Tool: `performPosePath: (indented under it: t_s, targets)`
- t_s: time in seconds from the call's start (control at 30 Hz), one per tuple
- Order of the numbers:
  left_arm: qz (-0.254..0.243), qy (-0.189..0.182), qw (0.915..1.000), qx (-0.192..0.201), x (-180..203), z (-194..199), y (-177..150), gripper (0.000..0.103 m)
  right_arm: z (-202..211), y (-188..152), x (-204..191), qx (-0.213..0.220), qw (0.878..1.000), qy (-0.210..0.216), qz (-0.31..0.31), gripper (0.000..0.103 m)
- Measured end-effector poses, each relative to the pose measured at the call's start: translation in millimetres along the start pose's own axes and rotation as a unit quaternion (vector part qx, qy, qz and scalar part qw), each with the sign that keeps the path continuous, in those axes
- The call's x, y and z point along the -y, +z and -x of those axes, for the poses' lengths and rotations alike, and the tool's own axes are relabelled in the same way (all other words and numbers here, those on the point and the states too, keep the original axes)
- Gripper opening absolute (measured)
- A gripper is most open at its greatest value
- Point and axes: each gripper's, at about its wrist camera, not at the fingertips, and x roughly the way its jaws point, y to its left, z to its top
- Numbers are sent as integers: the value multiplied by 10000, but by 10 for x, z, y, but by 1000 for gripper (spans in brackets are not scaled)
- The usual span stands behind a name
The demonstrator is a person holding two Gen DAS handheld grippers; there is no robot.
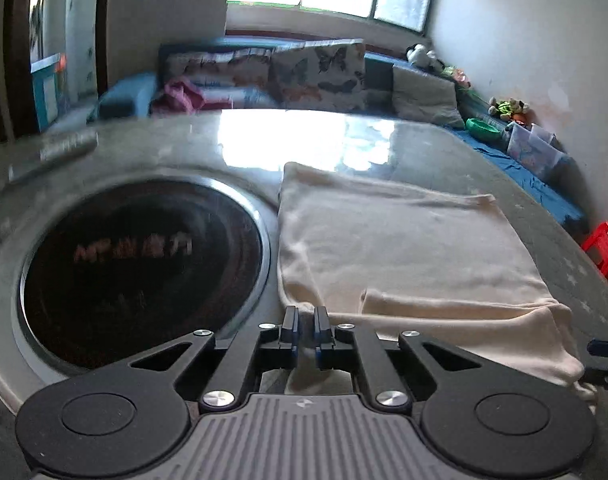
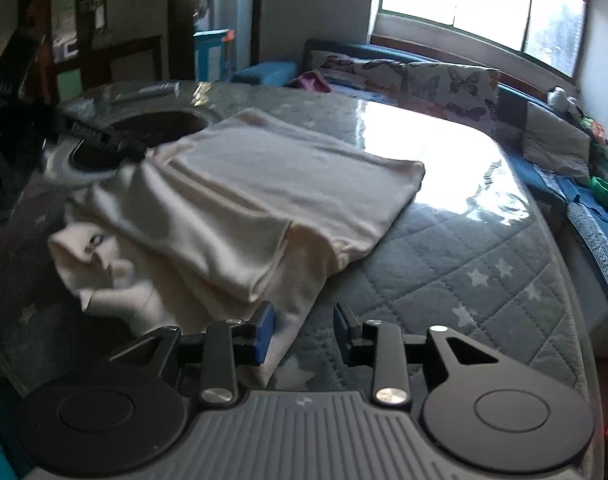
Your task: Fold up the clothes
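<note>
A cream garment [image 1: 404, 248] lies partly folded on the table, with one layer doubled over along its near side. My left gripper [image 1: 305, 322] is shut on the garment's near left edge, and cloth bunches between its two black fingers. In the right wrist view the garment [image 2: 263, 184] spreads across the table's middle, its crumpled end at the near left. My right gripper [image 2: 304, 328] stands open just above the cover. The garment's near corner lies beside its blue-padded left finger [image 2: 263, 332]. The left gripper [image 2: 115, 144] shows at the far left, gripping the cloth.
A round black hob [image 1: 143, 268] is sunk into the table left of the garment. A grey quilted star cover [image 2: 464, 280] tops the table. A sofa with butterfly cushions [image 1: 320, 72] runs behind. A red stool [image 1: 604, 248] stands at the right, and a tube [image 1: 67, 146] lies far left.
</note>
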Motion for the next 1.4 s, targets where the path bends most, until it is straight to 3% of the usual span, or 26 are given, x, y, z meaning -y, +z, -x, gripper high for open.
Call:
performPosePath:
  t_s: [0.17, 0.3, 0.37, 0.53, 0.63, 0.7, 0.77, 0.8, 0.9, 1.0, 1.17, 1.2, 1.4]
  targets:
    - [-262, 110, 9995, 120, 20, 151, -31, 14, 94, 54, -163, 191, 9993, 22, 326, 31]
    - [-633, -92, 9977, 213, 108, 347, -124, 15, 89, 130, -314, 384, 9978, 47, 540, 30]
    - [-925, -151, 9955, 158, 177, 389, -223, 15, 43, 172, -367, 421, 9974, 120, 569, 30]
    - [-1043, -55, 9945, -103, 109, 369, -420, 16, -127, 203, -422, 294, 9975, 179, 611, 30]
    - [-916, -21, 9957, -104, 41, 411, -429, 28, -240, 207, -439, 173, 9977, 190, 630, 30]
    - [-862, -29, 9962, -125, 9, 404, -426, 28, -279, 225, -450, 155, 9977, 178, 642, 30]
    - [-802, -104, 9966, -139, -3, 391, -426, 22, -269, 281, -466, 267, 9975, 169, 632, 30]
    - [-784, -134, 9967, -142, -4, 388, -428, 11, -278, 316, -476, 310, 9974, 197, 627, 30]
    - [-833, -83, 9964, -131, 35, 414, -443, 6, -383, 399, -503, 296, 9972, 318, 608, 30]
    - [-740, -115, 9970, -171, -16, 459, -464, 5, -589, 416, -496, 137, 9979, 166, 616, 28]
    - [-794, -213, 9964, -217, -25, 563, -530, 6, -636, 470, -344, 110, 9993, 291, 190, 21]
    - [-840, -234, 9960, -214, -15, 583, -540, 10, -617, 472, -343, 121, 9992, 290, 228, 21]
    - [-1602, -371, 9863, 83, 82, 825, -618, 14, -349, 365, -455, 75, 9962, 380, 775, 22]
